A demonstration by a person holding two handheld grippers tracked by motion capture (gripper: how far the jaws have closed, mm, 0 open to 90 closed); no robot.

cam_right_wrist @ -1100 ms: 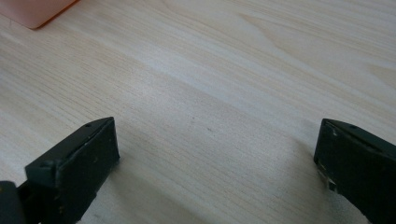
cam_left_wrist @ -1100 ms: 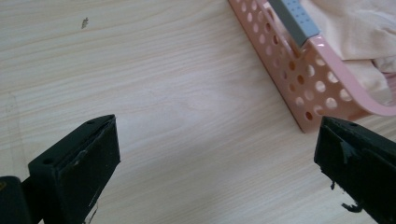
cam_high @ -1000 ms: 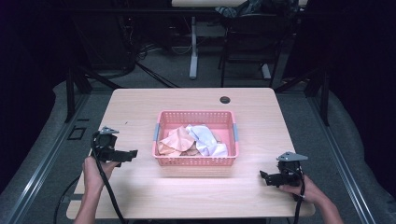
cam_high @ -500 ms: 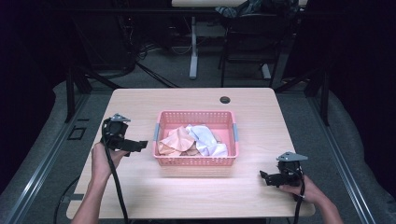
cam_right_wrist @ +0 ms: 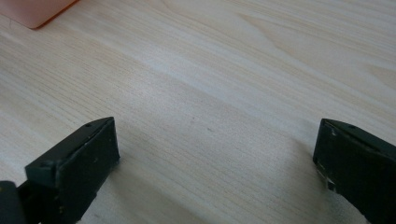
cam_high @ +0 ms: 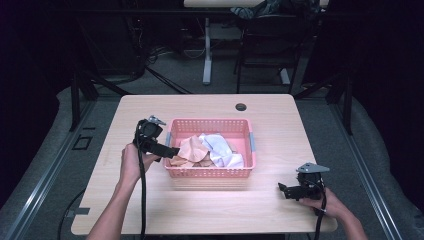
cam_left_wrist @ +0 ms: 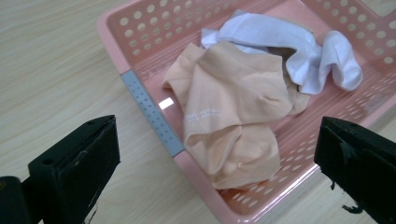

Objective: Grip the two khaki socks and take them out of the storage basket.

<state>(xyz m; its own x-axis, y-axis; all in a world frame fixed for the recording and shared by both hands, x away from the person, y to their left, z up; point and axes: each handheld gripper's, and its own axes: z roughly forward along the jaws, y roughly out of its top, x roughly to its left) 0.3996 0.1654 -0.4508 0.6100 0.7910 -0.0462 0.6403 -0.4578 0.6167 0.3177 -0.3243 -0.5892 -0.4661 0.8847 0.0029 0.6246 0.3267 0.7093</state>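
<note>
Now: open gripper poised at a basket of socks

Wide open, the left gripper [cam_high: 172,150] hovers over the left rim of the pink basket [cam_high: 210,172], aimed at a peach sock [cam_left_wrist: 233,116] lying against a white sock [cam_left_wrist: 299,46] inside. The right gripper [cam_high: 286,189], also open, rests on the table [cam_high: 270,115] right of the basket. Closing carelessly could snag both socks or catch the rim.

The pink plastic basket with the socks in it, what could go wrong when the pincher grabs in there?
1. The open left gripper straddles the pink plastic basket's rim; closing might pinch the wall and drag it.
2. The peach sock lies tangled with the white sock, so both might lift together.
</note>
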